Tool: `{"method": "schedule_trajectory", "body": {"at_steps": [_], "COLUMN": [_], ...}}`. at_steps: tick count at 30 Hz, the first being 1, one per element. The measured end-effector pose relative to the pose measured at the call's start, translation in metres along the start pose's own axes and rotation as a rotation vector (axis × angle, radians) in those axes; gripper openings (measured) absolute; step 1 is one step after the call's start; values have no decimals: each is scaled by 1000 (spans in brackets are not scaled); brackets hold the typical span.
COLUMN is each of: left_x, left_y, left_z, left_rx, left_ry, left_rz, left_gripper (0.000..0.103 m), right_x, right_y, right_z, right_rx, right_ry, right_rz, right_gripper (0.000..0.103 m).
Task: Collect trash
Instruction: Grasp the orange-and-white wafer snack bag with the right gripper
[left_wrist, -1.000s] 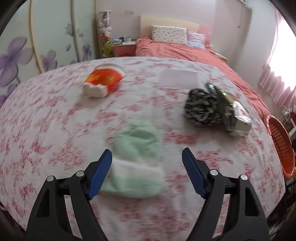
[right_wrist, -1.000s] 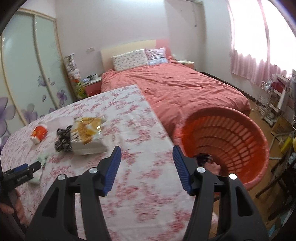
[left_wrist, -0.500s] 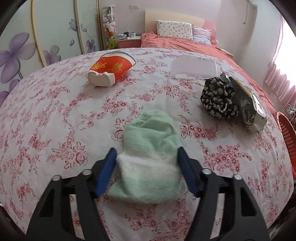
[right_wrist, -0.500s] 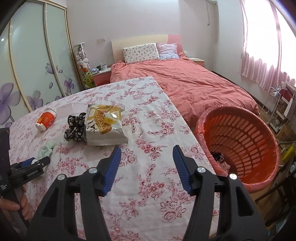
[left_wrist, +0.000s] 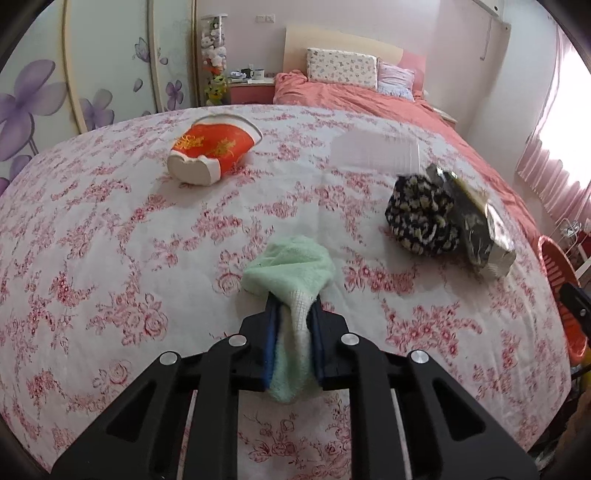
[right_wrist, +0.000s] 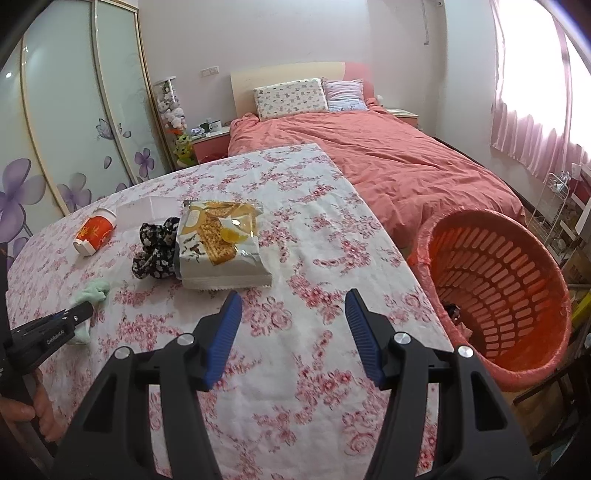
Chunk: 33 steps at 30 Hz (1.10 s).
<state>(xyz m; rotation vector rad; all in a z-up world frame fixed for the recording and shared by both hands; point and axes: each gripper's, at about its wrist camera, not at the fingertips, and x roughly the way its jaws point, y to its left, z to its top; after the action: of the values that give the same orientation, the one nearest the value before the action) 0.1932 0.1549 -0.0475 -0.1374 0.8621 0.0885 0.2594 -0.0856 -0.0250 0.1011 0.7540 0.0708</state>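
My left gripper (left_wrist: 293, 314) is closing on the mint-green sock (left_wrist: 291, 269), pinched mid-length with its long axis along the fingers, while my right gripper (right_wrist: 293, 332) hangs half-spread and empty, nearer the orange basket (right_wrist: 498, 295) to its right.

Mint-green cloth (left_wrist: 291, 266), orange basket (right_wrist: 495, 291)

Mint-green cloth (left_wrist: 291, 266), bunched, on tablecloth

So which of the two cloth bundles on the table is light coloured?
The mint green cloth, pinched in the closing left tongs. The other bundle, beside the snack packet, is black with pale flowers.
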Motion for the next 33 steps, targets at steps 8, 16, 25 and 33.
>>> {"method": "schedule_trajectory", "body": {"at_steps": [8,16,25,33], "left_x": [-5,-4,0,1], "left_y": [3,3,4,1], "left_z": [12,16,16,16], "left_rx": [-14,-9,-6,-3], "left_ry": [-20,-20,-7,-4], "left_rz": [-21,-34,-46,-52], "left_gripper": [16,16,16,16], "right_x": [29,60,92,89], "right_y": [23,51,48,46], "right_z": [19,33,32,35], "right_rx": [9,-17,3,5], "right_ry": [47,86,176,153], "right_rz": [74,88,92,115], "right_gripper": [65,76,78,80]}}
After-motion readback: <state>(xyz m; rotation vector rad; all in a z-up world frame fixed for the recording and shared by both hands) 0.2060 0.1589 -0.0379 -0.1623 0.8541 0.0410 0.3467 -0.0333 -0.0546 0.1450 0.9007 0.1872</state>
